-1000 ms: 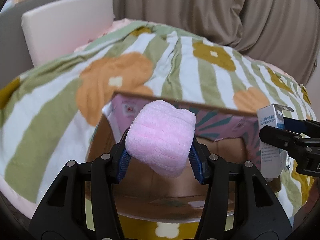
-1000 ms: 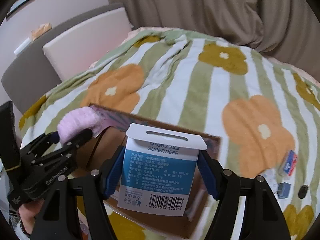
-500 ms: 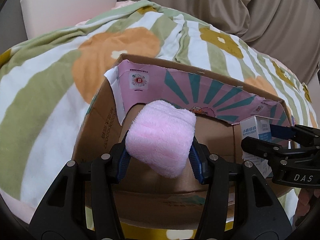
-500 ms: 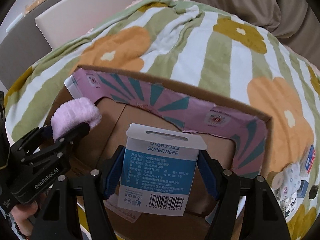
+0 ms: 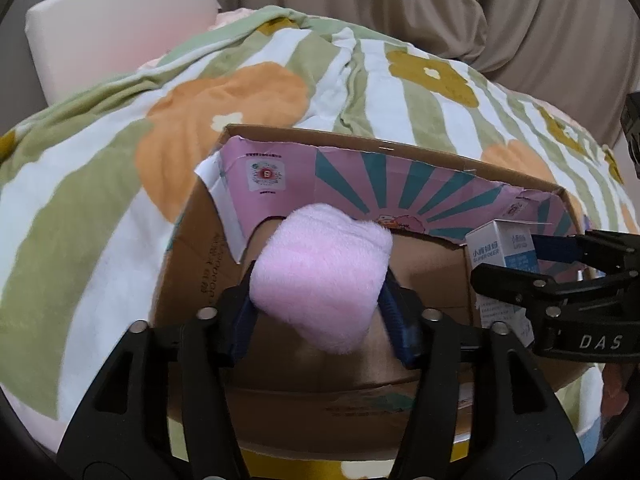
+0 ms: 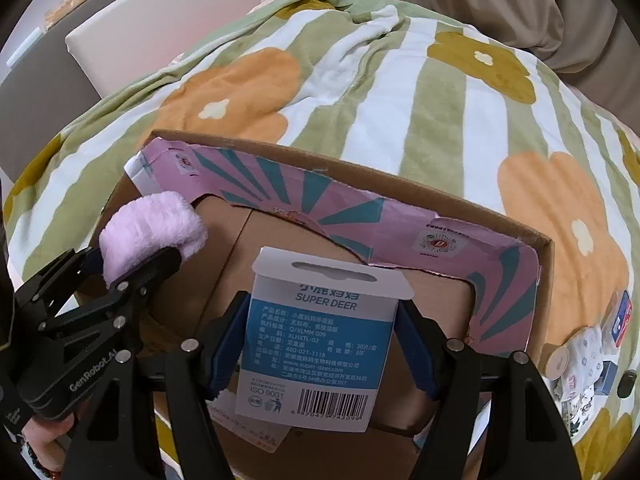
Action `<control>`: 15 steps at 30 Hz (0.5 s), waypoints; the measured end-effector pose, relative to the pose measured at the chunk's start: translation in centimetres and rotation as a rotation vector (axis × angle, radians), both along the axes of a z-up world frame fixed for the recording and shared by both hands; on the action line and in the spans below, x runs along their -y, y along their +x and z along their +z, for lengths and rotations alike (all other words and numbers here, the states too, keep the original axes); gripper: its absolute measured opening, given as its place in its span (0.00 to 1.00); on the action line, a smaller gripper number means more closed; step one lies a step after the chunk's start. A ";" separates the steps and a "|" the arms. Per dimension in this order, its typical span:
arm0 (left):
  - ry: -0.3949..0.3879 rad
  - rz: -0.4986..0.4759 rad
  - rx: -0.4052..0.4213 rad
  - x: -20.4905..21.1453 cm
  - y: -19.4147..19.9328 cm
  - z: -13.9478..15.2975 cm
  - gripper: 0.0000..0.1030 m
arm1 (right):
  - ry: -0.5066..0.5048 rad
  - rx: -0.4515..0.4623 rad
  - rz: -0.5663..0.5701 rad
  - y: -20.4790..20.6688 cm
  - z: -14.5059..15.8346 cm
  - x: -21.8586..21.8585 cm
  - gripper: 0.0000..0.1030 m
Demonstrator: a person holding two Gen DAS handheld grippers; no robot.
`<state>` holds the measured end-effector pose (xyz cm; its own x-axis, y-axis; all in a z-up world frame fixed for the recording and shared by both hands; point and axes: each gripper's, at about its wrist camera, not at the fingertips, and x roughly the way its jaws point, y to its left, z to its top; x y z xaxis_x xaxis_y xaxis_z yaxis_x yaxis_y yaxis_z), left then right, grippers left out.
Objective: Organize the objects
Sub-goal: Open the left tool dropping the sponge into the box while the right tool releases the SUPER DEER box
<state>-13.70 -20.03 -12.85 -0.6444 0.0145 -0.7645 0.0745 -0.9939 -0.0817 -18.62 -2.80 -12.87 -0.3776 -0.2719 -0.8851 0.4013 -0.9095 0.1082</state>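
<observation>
My left gripper [image 5: 320,304] is shut on a fluffy pink plush block [image 5: 320,276] and holds it over the left part of an open cardboard box [image 5: 392,148] with a pink and teal lining. My right gripper [image 6: 320,328] is shut on a blue and white SUPER DEER carton [image 6: 320,340] and holds it over the middle of the same box [image 6: 440,196]. The carton [image 5: 504,248] and right gripper [image 5: 532,276] show at the right in the left wrist view. The plush block [image 6: 152,228] and left gripper [image 6: 132,268] show at the left in the right wrist view.
The box sits on a bed with a striped green, white and orange flower blanket [image 6: 400,100]. Several small items [image 6: 588,352] lie on the blanket right of the box. A white headboard cushion [image 5: 116,36] and beige curtains [image 5: 440,4] stand behind.
Both grippers have moved forward and down over the box with their loads. The box inside now fills the lower part of both views.
</observation>
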 end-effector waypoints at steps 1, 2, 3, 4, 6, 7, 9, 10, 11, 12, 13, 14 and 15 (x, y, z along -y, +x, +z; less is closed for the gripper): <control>-0.013 0.011 0.000 0.0 0.1 0.1 0.85 | -0.008 0.011 0.004 -0.1 0.0 -0.1 0.65; -0.042 0.039 -0.004 0.0 0.2 0.1 0.91 | -0.014 0.024 0.007 -0.2 -0.1 -0.1 0.66; -0.060 0.054 -0.011 0.1 0.3 0.2 0.97 | -0.019 0.038 0.003 -0.4 -0.2 -0.3 0.71; -0.055 0.052 -0.016 0.2 0.4 0.3 0.99 | -0.025 0.042 -0.009 -0.5 -0.1 -0.5 0.75; -0.014 0.048 -0.018 0.6 0.7 0.4 0.99 | -0.033 0.031 -0.035 -0.4 0.1 -1.1 0.87; -0.005 0.051 -0.018 0.7 0.8 0.4 0.99 | -0.040 0.029 -0.043 -0.4 0.2 -1.3 0.89; 0.002 0.054 -0.017 0.9 1.0 0.4 0.99 | -0.059 0.035 -0.052 -0.2 0.3 -1.7 0.92; 0.004 0.057 -0.016 0.9 1.2 0.5 0.99 | -0.062 0.039 -0.055 0.0 0.3 -1.8 0.92; 0.008 0.059 -0.017 0.9 1.4 0.6 0.99 | -0.061 0.042 -0.056 0.1 0.3 -1.8 0.92; 0.013 0.058 -0.020 0.9 1.6 0.6 0.99 | -0.059 0.042 -0.058 0.3 0.3 -1.9 0.92; 0.019 0.055 -0.023 0.8 1.8 0.8 0.99 | -0.055 0.042 -0.057 0.5 0.3 -1.9 0.92; 0.020 0.053 -0.027 0.8 2.1 0.9 0.99 | -0.051 0.045 -0.055 0.6 0.3 -1.9 0.92; 0.018 0.054 -0.031 0.7 2.3 1.1 0.99 | -0.048 0.048 -0.055 0.7 0.3 -1.9 0.92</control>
